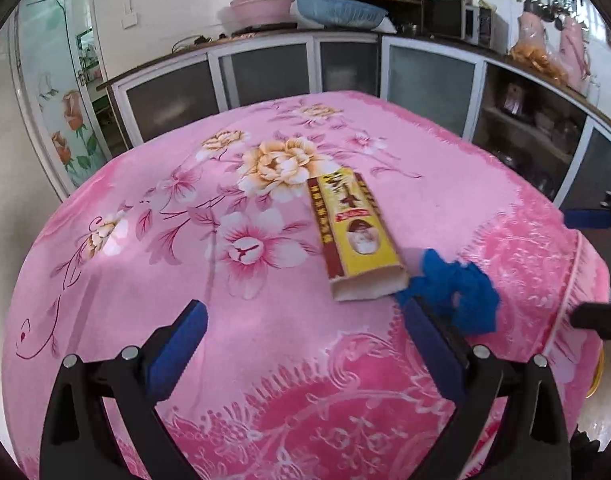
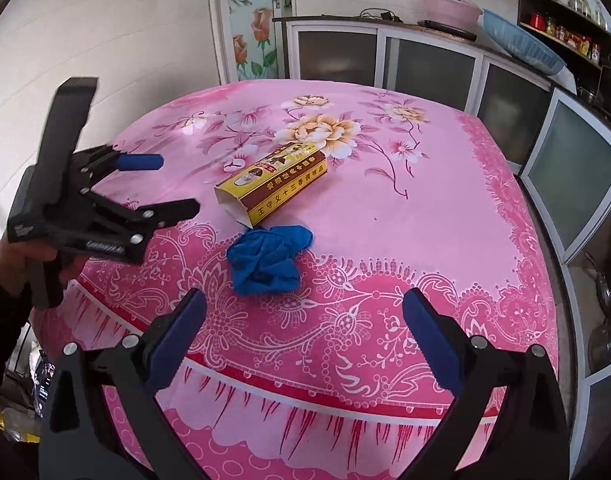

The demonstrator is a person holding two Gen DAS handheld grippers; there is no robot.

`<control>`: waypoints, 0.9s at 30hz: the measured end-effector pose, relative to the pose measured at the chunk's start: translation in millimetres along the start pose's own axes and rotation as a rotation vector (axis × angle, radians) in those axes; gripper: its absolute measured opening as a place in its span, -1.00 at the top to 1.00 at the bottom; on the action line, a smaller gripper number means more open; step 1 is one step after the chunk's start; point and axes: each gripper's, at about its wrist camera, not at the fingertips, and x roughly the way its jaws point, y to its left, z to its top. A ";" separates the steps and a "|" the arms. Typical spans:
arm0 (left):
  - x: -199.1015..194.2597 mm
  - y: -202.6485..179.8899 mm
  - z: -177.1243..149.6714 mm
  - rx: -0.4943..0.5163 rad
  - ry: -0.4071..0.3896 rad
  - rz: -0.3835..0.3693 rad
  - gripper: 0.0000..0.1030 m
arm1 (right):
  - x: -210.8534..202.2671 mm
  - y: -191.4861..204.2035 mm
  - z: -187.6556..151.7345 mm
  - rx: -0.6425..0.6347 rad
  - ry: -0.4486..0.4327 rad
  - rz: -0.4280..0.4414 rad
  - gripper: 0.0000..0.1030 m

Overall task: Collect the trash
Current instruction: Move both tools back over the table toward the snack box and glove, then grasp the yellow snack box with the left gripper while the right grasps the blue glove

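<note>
A worktop (image 2: 445, 208) covered by a pink flowered cloth fills the middle of both views. On it lies a long yellow and brown box (image 2: 271, 188), flat on its side, with its open end toward the lower left of the right wrist frame. Just beside that open end sits a crumpled blue glove (image 2: 267, 258), touching or nearly touching the box; in the left wrist frame the box (image 1: 355, 236) lies right of centre and the glove (image 1: 453, 288) sits at its lower right, partly behind a blue finger pad.

The left gripper (image 1: 305, 332) hangs over the near part of the cloth with its jaws spread wide and nothing between them. It also shows at the left edge of the right wrist frame (image 2: 177, 184), held in a hand (image 2: 13, 256). The right gripper (image 2: 305, 320) is likewise wide apart and holds nothing, its pads over the patterned border of the cloth below the glove.

Cabinets (image 1: 265, 68) with frosted doors line the wall across the top of the frame.
</note>
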 end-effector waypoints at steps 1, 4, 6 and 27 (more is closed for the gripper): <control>6.0 2.1 3.6 -0.009 0.017 -0.001 -0.84 | 1.0 0.2 0.3 0.002 0.003 0.004 -0.83; 19.6 3.1 9.3 -0.007 0.047 -0.021 -0.84 | 3.2 1.6 1.3 -0.003 0.002 0.008 -0.83; 28.9 4.1 12.5 -0.003 0.066 -0.010 -0.84 | 5.8 2.3 2.3 -0.005 0.004 0.013 -0.83; 92.6 27.7 47.8 -0.130 0.158 -0.056 -0.84 | 73.6 23.1 24.2 -0.090 0.131 0.104 -0.39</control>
